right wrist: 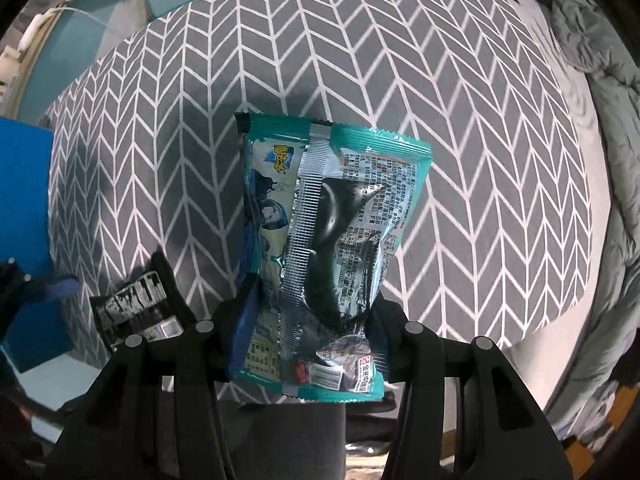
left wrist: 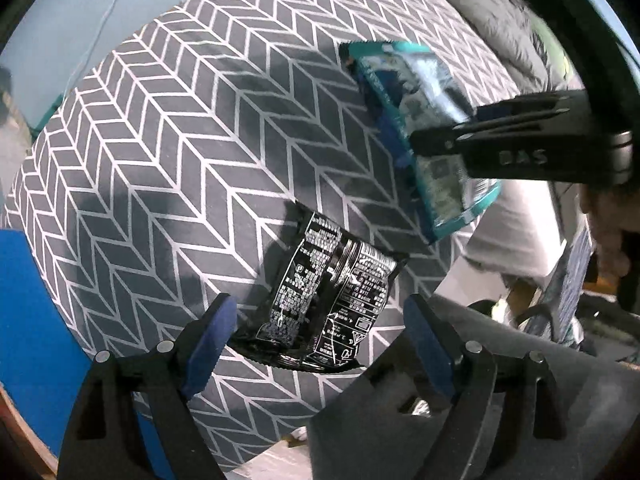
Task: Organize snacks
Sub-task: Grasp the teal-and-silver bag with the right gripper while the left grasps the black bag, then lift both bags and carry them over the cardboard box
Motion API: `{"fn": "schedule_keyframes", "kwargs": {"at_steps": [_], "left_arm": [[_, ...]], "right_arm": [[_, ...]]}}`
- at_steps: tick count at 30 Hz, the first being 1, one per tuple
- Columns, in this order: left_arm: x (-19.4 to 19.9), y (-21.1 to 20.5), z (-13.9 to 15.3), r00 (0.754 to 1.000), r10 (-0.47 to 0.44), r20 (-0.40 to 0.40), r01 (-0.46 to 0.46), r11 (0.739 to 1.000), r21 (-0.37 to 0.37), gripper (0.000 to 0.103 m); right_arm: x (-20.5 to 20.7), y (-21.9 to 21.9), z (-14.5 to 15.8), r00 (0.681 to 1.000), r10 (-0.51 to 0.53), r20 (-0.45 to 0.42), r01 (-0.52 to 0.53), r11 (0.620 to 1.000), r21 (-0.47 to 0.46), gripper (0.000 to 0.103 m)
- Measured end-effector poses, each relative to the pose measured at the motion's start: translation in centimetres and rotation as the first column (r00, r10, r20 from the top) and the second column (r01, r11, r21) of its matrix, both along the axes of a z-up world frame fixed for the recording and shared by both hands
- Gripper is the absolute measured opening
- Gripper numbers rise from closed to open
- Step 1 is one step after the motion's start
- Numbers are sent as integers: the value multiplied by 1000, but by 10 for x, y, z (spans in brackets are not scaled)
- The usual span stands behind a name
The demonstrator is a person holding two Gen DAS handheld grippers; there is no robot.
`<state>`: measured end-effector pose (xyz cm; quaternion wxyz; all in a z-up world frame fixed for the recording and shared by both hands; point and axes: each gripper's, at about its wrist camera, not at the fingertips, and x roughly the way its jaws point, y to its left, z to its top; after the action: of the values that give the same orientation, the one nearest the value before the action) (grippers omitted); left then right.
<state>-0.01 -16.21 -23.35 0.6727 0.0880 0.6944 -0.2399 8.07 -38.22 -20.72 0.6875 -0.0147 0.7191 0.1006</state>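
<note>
A teal snack packet (right wrist: pixel 320 248) hangs above the grey chevron-patterned cloth (right wrist: pixel 460 160), and my right gripper (right wrist: pixel 312 324) is shut on its lower part. The left wrist view catches the same teal packet (left wrist: pixel 416 120) at the upper right, clamped in the right gripper (left wrist: pixel 452 140). A black snack packet with white print (left wrist: pixel 332 300) lies flat on the cloth (left wrist: pixel 180 160). My left gripper (left wrist: pixel 320 332) hovers over it, open, with a blue pad on either side and neither touching. The black packet (right wrist: pixel 136 312) also shows at the lower left of the right wrist view.
A blue box (left wrist: pixel 24 300) stands at the left edge of the cloth, seen as a blue box (right wrist: pixel 24 208) in the right wrist view. A crumpled grey quilt (right wrist: pixel 600 80) lies along the right. The floor and a person's leg (left wrist: pixel 516 232) show beyond the cloth's near edge.
</note>
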Motion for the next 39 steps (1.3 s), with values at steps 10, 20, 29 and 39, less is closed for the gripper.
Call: {"fn": "schedule_keyframes", "kwargs": {"at_steps": [10, 20, 29, 39], "left_arm": [[-11, -19, -25, 999, -30, -24, 31, 998, 45, 87], [-17, -28, -54, 999, 2, -34, 1, 996, 89, 87], [-21, -22, -58, 998, 69, -7, -68, 994, 87, 69], [-6, 16, -44, 966, 257, 7, -257, 964, 62, 59]], "right_arm": [[-30, -3, 2, 999, -37, -15, 37, 999, 12, 48], [-42, 23, -7, 1000, -3, -13, 3, 1000, 0, 48], [-30, 38, 13, 998, 65, 4, -65, 998, -4, 48], [-23, 58, 38, 988, 155, 31, -155, 988, 5, 48]]}}
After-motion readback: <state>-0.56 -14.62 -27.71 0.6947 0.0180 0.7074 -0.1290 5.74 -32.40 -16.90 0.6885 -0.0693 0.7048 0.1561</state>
